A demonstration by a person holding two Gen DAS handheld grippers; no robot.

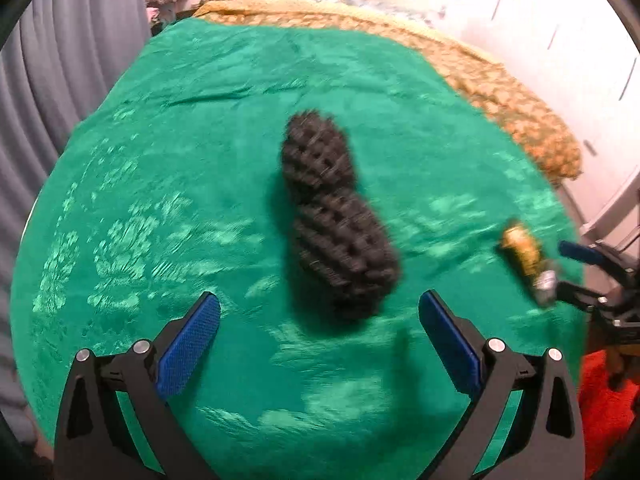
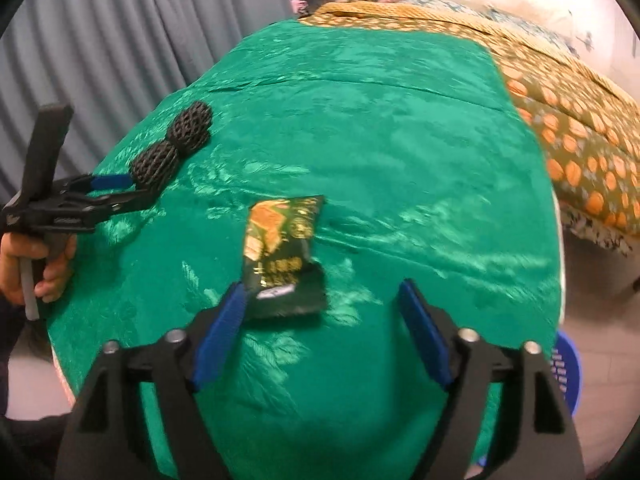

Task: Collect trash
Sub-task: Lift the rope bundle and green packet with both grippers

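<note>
Right wrist view: right gripper [image 2: 320,304] jaws wide; light, crinkly snack wrapper [image 2: 284,256] lies between the jaws near the left pad; pinch its torn near end.

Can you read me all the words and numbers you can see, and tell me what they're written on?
Nothing here can be read for sure.
Green snack wrapper: gold printing and a white label strip, too blurred to read.
Left hand-held gripper: small raised lettering on its black body, too small to read.
Black foam net, green tablecloth: no writing.
</note>
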